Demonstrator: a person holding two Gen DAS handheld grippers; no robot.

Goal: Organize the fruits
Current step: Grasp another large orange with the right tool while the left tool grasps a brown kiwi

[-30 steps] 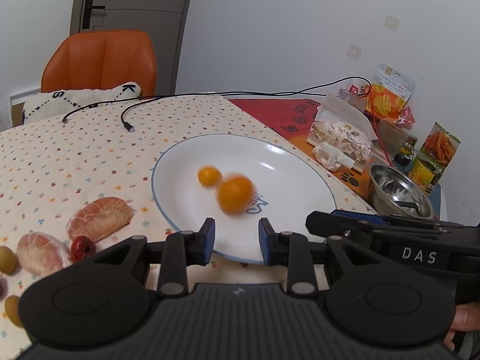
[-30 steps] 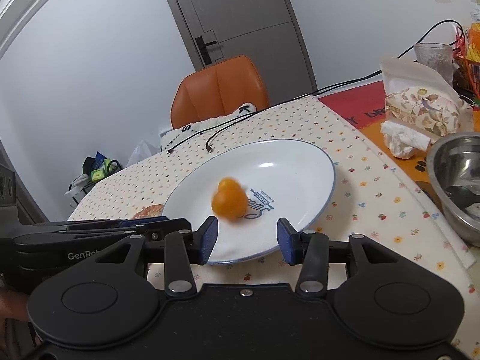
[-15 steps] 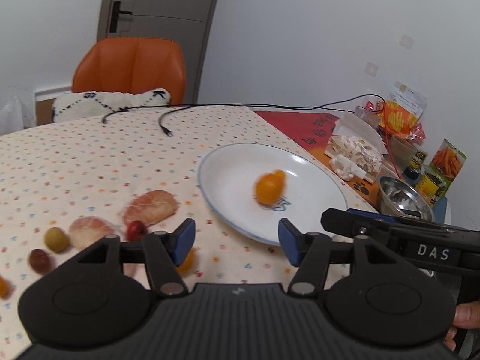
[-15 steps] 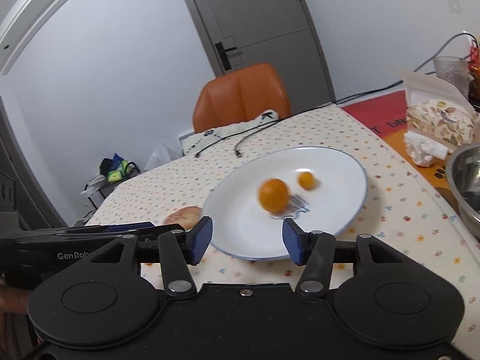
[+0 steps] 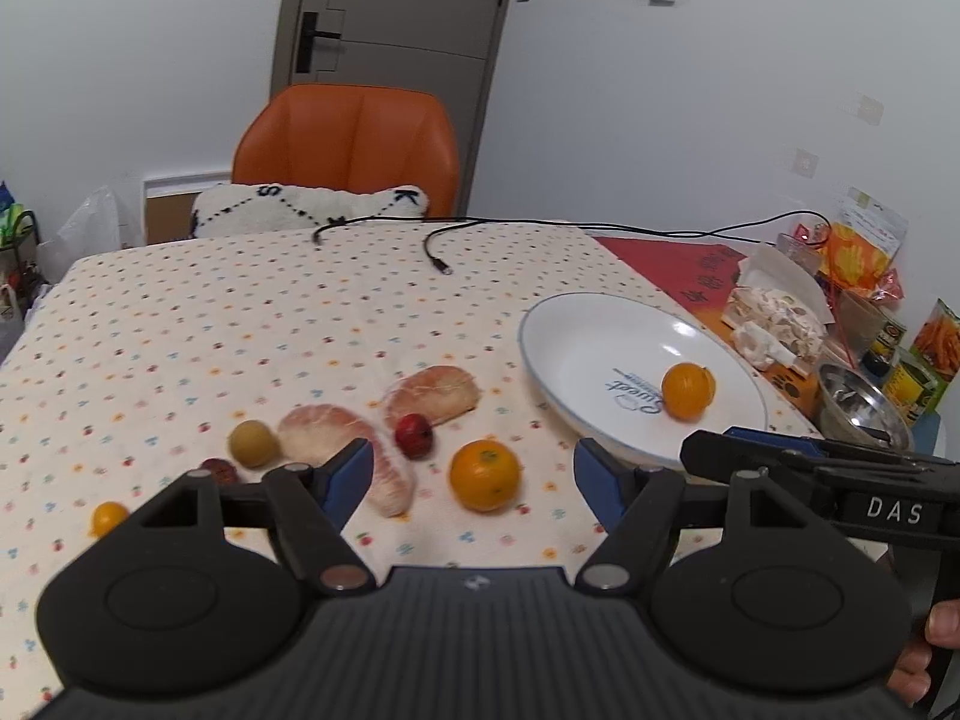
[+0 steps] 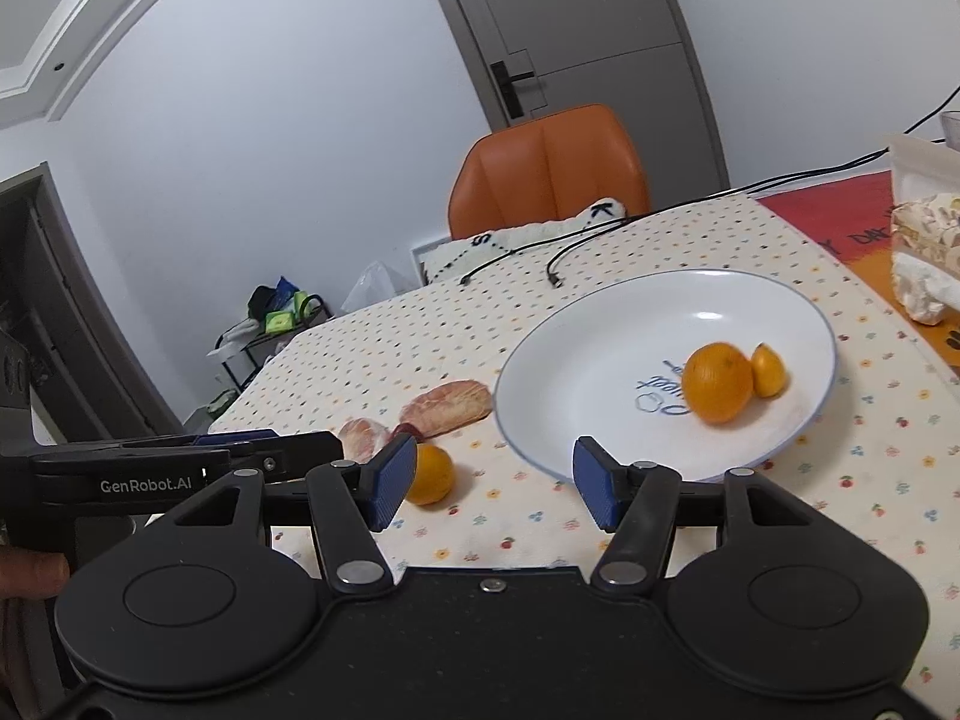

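Two oranges [image 6: 718, 382] side by side across plate [image 6: 600, 324]; left claw [image 5: 468, 483] and right claw [image 6: 493, 492] both spread, empty.

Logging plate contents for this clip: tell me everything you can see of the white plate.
The white plate is round, shallow and glossy, apparently ceramic, with a thin blue rim line and blue printed lettering at its centre. It sits flat on the dotted tablecloth, right of the loose fruit. Inside lie a large orange and a smaller orange fruit, touching each other. Neither gripper touches it; the open right gripper hovers at its near edge.
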